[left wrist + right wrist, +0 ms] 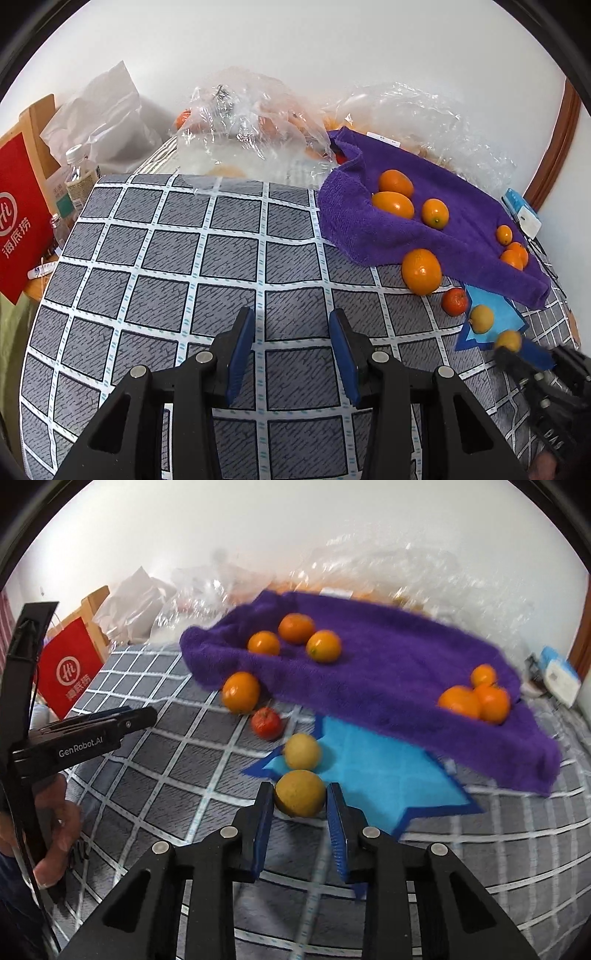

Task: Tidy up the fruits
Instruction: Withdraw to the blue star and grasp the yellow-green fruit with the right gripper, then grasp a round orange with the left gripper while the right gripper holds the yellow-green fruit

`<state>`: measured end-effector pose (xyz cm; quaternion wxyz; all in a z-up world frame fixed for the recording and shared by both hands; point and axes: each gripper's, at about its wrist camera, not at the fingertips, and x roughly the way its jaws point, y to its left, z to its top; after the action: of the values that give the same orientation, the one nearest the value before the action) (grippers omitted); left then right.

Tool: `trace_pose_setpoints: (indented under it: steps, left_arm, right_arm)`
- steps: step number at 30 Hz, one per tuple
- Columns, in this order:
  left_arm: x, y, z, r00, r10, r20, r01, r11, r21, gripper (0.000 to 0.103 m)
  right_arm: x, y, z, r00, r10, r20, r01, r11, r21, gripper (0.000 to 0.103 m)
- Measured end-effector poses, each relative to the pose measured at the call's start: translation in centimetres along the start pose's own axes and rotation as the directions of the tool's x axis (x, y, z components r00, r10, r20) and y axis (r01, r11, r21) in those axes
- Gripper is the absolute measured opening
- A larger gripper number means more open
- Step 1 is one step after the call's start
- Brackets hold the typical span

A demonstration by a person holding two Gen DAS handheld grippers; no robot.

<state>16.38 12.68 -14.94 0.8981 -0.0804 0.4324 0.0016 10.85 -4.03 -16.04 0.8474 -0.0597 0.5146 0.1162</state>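
My right gripper [300,788] is shut on a yellow fruit [300,793] at the near corner of a light blue cloth [388,775]. Its blue pads press both sides of the fruit. A second yellow fruit [302,751] lies just behind it, then a small red fruit [267,723] and a large orange [241,692]. A purple towel [388,672] carries two groups of oranges [295,627]. My left gripper [291,314] hangs open over the gridded grey tablecloth [166,258] with nothing between its fingers. The left wrist view shows the held fruit [509,340] at the far right.
Crumpled clear plastic bags [251,122] with more fruit stand at the back, against the wall. A red paper bag [18,221] and bottles [79,177] stand at the left edge, a tissue pack [521,210] at the right. A hand [55,823] holds the left gripper.
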Motion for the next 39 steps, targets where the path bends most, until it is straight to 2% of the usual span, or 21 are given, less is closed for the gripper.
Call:
trace_pose_setpoints:
  steps: [6,11,20,25,29,35,39]
  left_arm:
    - [0.0,-0.1,0.0,1.0,0.02,-0.001,-0.02,1.0,-0.004,0.04]
    - [0.1,-0.2,0.0,1.0,0.03,-0.003,-0.03,1.0,0.005,0.04]
    - [0.1,0.0,0.0,1.0,0.019,-0.001,-0.019,1.0,-0.004,0.04]
    - [0.1,0.0,0.1,1.0,0.021,0.001,-0.021,1.0,-0.004,0.04]
    - [-0.5,-0.8,0.0,0.998,0.062,-0.002,-0.062,0.998,0.024,0.04]
    - [-1.4,-3.0,0.5,0.999,-0.033,-0.021,0.034,0.999,0.018,0.04]
    - [-1.1,-5.1,1.3,0.992,-0.125,-0.034,0.125,0.992,0.002,0.04]
  right_arm:
    - [-1.6,-4.4,-0.2,0.992,-0.124,0.036,0.121,0.99,0.068,0.029]
    - [-1.1,-8.9,-1.0,0.981,-0.195,-0.019,0.195,0.964,0.182,0.029]
    - [-0.5,-12.7,-1.9,0.978,-0.203,-0.054,0.21,0.945,0.249,0.029]
    - [-1.3,-12.9,-1.6,0.973,-0.23,-0.019,0.227,0.94,0.256,0.029]
    - [-2.1,-13.3,-1.1,0.977,-0.214,0.018,0.203,0.947,0.25,0.029]
    - [-1.0,-13.7,-1.2,0.986,-0.165,0.014,0.157,0.958,0.239,0.029]
    - [-0.8,-13.9,-1.7,0.988,-0.155,0.026,0.144,0.958,0.248,0.029]
